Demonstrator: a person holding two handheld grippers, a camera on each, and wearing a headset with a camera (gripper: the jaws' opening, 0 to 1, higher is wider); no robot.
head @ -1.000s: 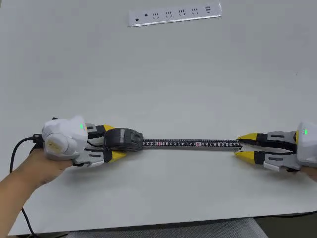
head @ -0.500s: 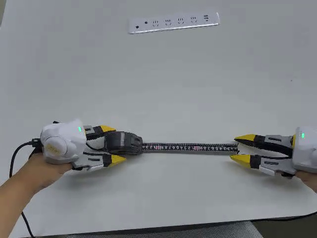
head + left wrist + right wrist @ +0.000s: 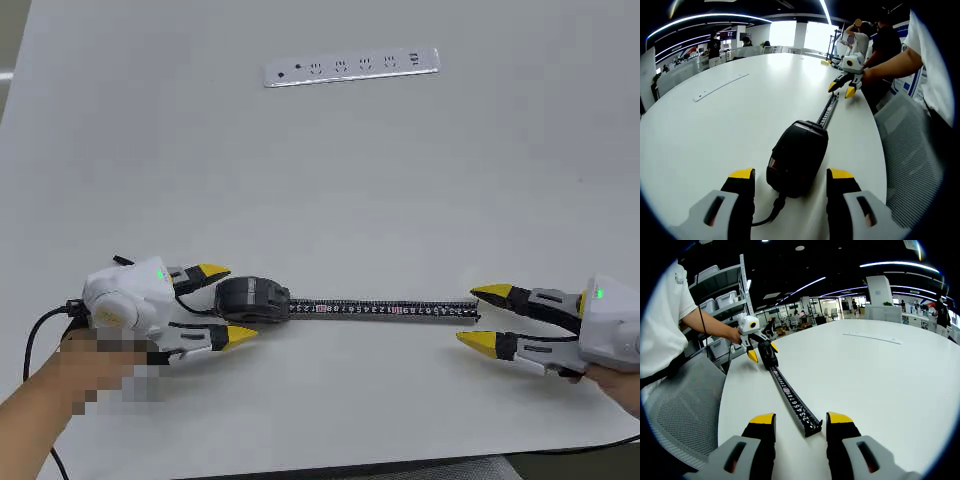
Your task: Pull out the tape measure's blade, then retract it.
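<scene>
The left gripper [image 3: 228, 302] was clamped on the case [image 3: 255, 298] 1 second ago. Its jaws now stand open on either side of the case, and the left gripper view shows a gap on both sides, so it holds nothing. The case rests on the table [image 3: 330, 180] between those 2 jaws. The blade [image 3: 385, 309] runs rightward from the case and lies flat on the table, drawn out to much the same length as before. Its tip [image 3: 812, 429] was pinched by the right gripper [image 3: 478, 315] 1 second ago and is now free. It lies just inside the mouth of the right jaws, which have spread wide and hold nothing. Finding: both grips have been released within the last second, so the pull-out step appears complete. The blade has not run back on release, which suggests a lock or friction is holding it. Retraction is still outstanding, and the case will probably need to be gripped again or its lock released.
</scene>
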